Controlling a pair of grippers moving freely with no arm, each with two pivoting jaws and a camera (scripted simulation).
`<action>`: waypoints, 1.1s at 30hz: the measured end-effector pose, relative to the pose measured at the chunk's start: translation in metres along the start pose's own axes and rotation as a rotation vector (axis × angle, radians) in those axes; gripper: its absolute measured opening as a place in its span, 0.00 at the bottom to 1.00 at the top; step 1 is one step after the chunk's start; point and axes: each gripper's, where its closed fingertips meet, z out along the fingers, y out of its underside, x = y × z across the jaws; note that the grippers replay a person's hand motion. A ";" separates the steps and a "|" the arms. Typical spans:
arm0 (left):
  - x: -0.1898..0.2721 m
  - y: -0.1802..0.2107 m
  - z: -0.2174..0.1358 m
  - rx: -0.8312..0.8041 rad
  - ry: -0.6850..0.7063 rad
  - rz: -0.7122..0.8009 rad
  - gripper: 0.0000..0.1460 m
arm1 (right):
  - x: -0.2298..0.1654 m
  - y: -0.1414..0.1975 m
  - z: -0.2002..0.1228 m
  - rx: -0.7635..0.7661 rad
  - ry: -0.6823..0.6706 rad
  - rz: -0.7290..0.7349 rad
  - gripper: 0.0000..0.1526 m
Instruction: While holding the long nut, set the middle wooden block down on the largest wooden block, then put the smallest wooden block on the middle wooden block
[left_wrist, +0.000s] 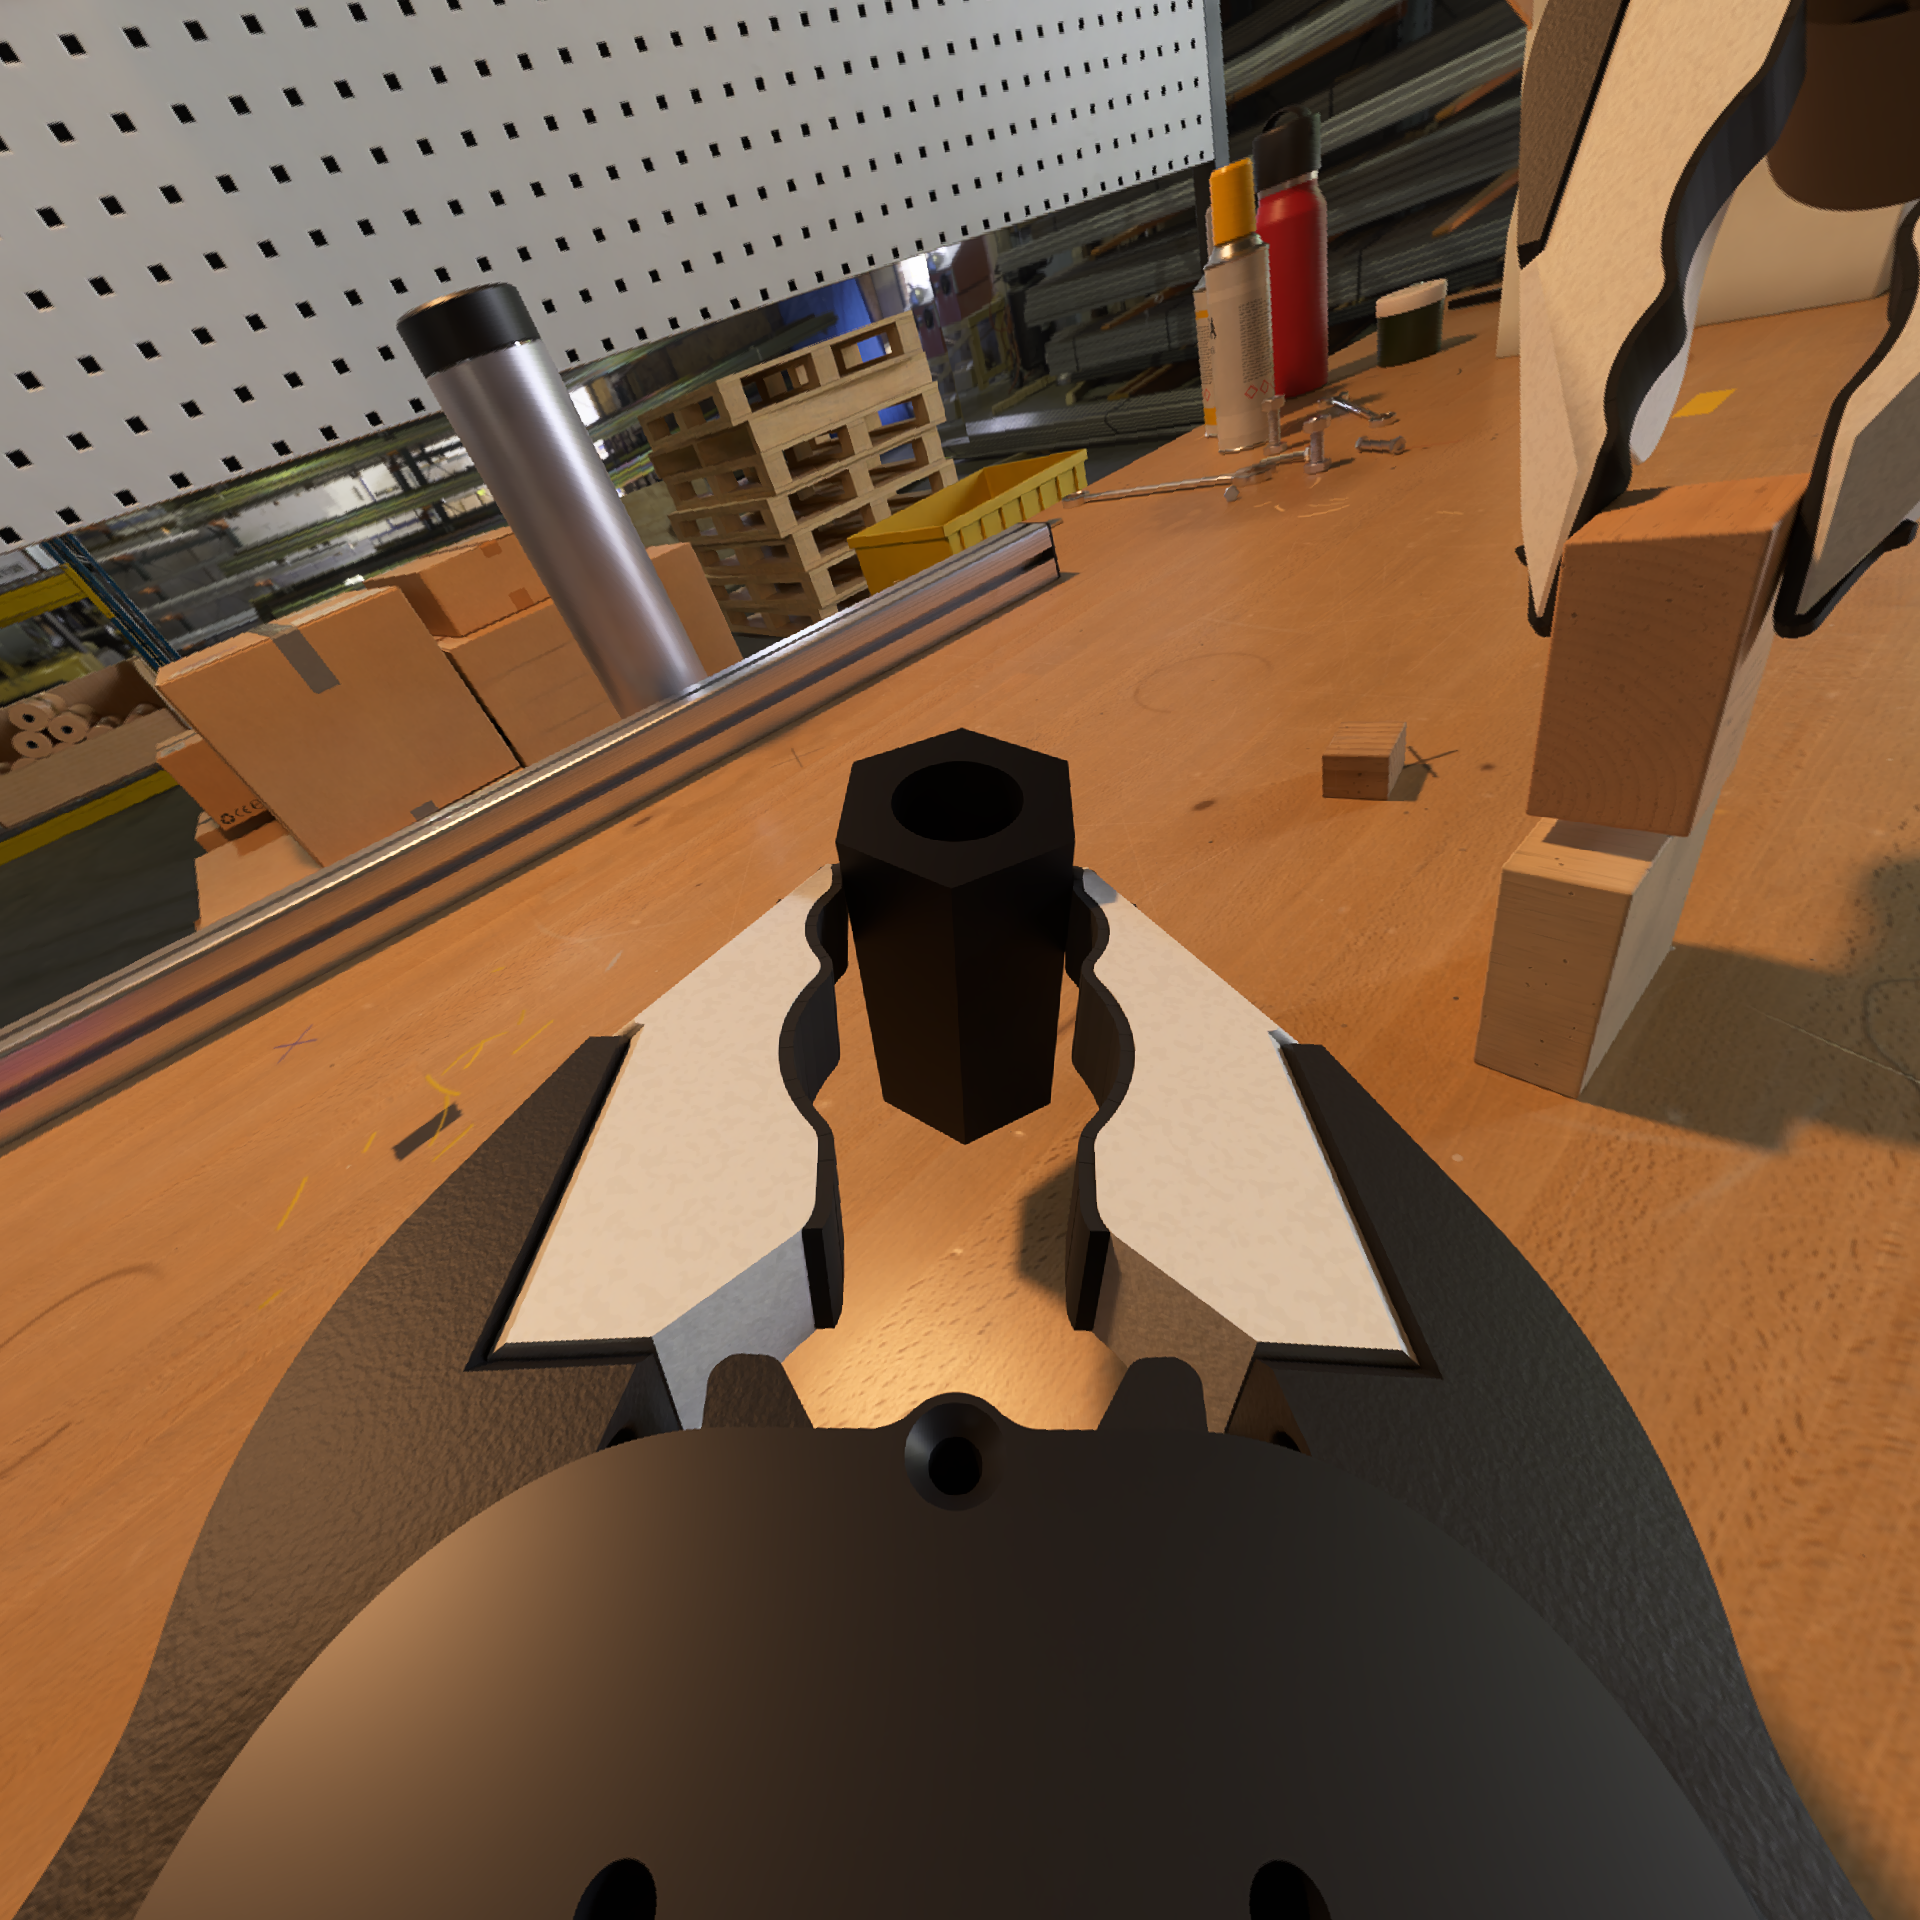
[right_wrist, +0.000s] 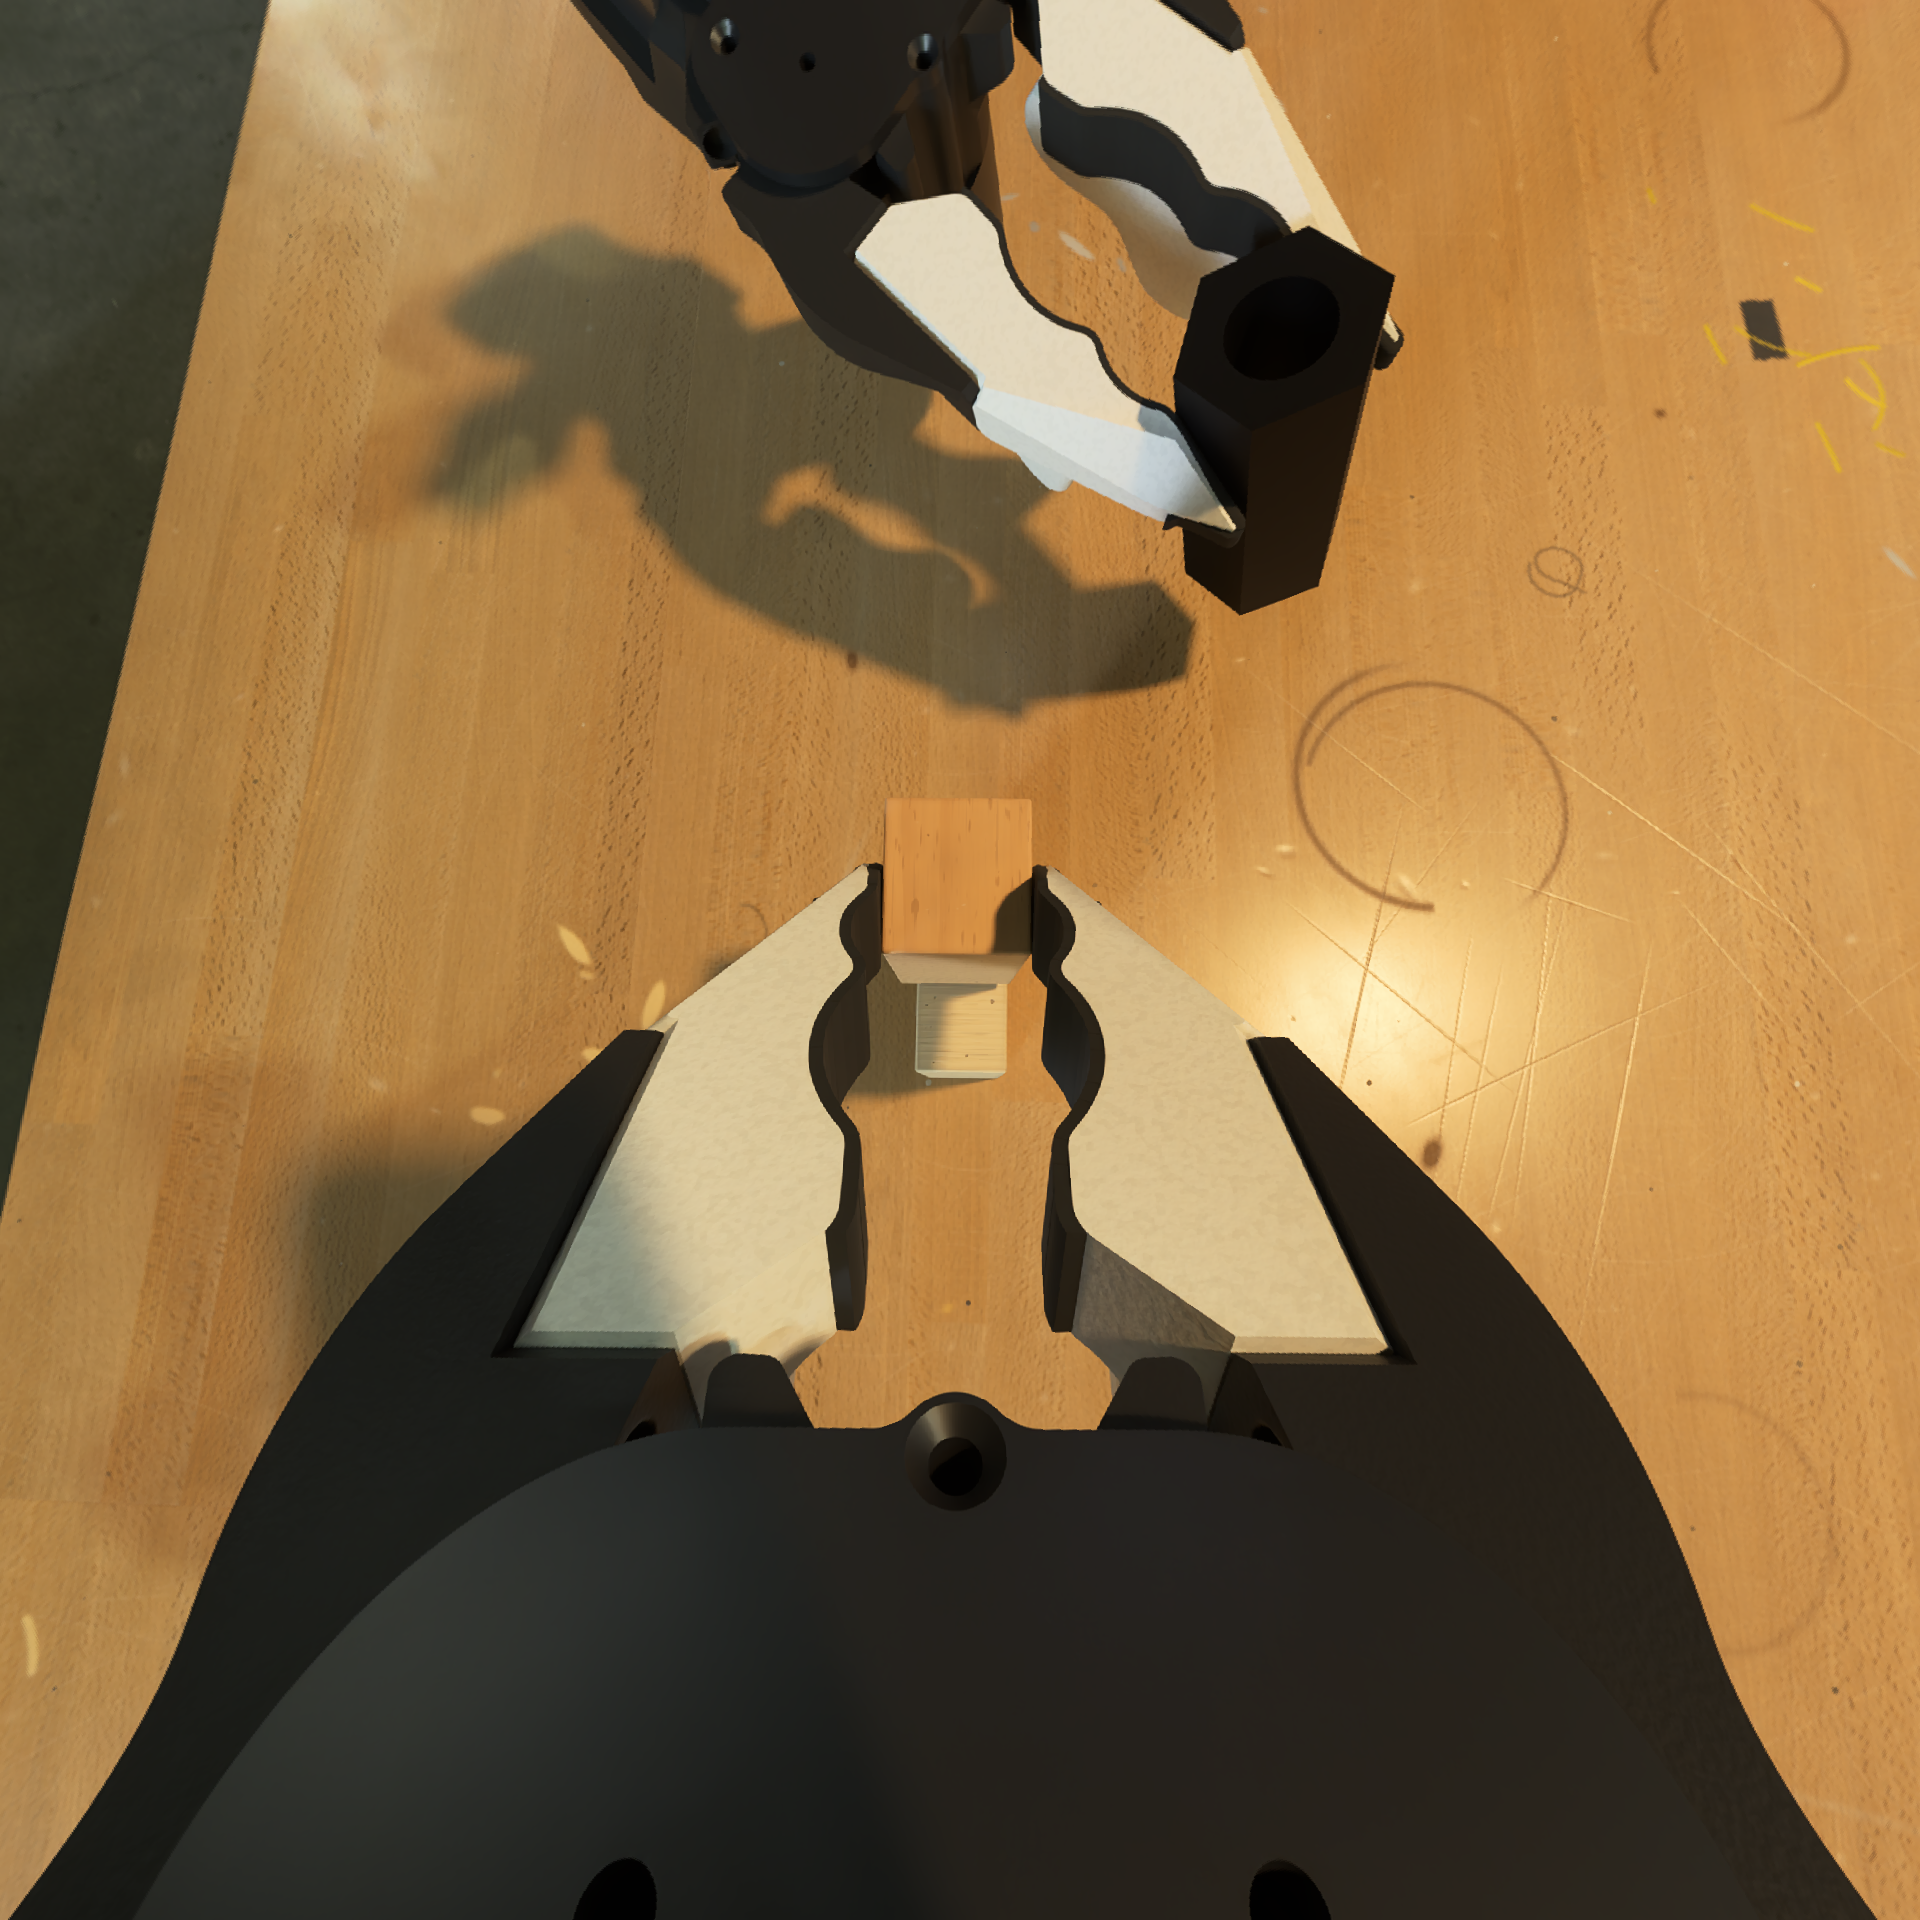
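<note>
Now lowering middle wooden block (right_wrist: 956, 873), clamped in right hand-held gripper (right_wrist: 954, 899), squarely onto largest wooden block (right_wrist: 961, 1029) at 6 o'clock | left hand-held gripper (left_wrist: 956, 914) clamped on long nut (left_wrist: 956, 935) | I'd release only once flush.

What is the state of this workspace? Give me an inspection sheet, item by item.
Surface: scratched wooden workbench.
Job's things: black hexagonal long nut held; orange-brown middle wooden block above pale largest wooden block, contact unclear; small brown smallest wooden block on bench.
Clutter: red bottle, spray can, loose bolts, steel cylinder.
Grippers: left gripper and right gripper both shut.
Cables: nothing seen.
Surroundings: white pegboard, pallets.
</note>
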 end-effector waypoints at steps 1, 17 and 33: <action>0.000 0.000 0.000 0.000 0.000 0.000 0.29 | 0.000 0.001 0.000 -0.004 0.000 0.001 0.18; 0.001 0.000 0.001 -0.002 0.007 0.005 0.29 | -0.001 0.003 -0.001 -0.022 0.000 -0.005 0.18; 0.005 0.000 0.001 -0.004 0.025 0.021 0.29 | 0.000 0.003 0.000 -0.017 0.008 0.000 0.18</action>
